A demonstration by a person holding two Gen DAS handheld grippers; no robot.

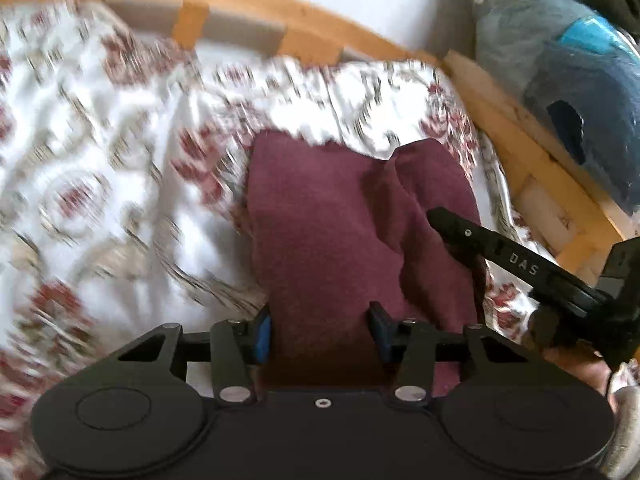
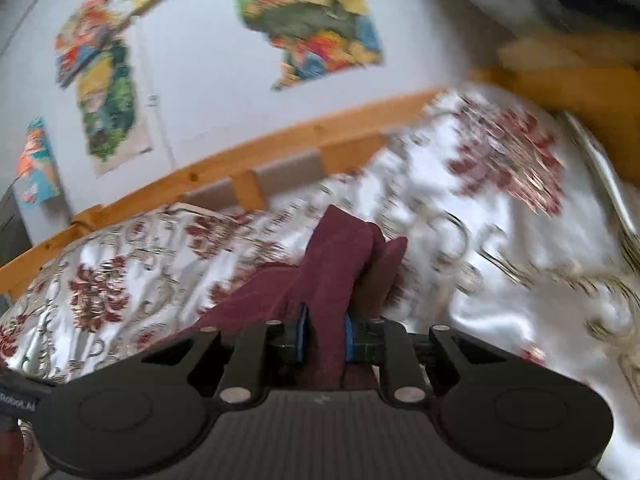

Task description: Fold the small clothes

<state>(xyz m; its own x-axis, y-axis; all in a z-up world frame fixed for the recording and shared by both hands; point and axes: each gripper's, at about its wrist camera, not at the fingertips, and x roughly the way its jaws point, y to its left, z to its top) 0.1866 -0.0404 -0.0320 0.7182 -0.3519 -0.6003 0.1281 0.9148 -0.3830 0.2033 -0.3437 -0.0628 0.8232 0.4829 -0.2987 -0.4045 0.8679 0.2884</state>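
Observation:
A maroon cloth (image 1: pixel 340 216) lies on the flowered bedspread (image 1: pixel 100 152), its right part bunched into a raised fold. My left gripper (image 1: pixel 320 336) hangs over the cloth's near end. Its blue-padded fingers (image 1: pixel 262 338) stand apart with the cloth showing across the whole gap, and no pinch is visible. My right gripper (image 1: pixel 438 224) reaches in from the right onto the bunched part. In the right wrist view the right gripper (image 2: pixel 325 334) is shut on a narrow fold of the maroon cloth (image 2: pixel 332 256), which rises off the bedspread (image 2: pixel 500 280).
A wooden bed rail (image 1: pixel 280 4) runs along the far side and another rail (image 1: pixel 520 140) along the right. Blue and grey clothes (image 1: pixel 560 60) are piled beyond the right rail. Colourful posters (image 2: pixel 304 20) hang on the wall behind the bed.

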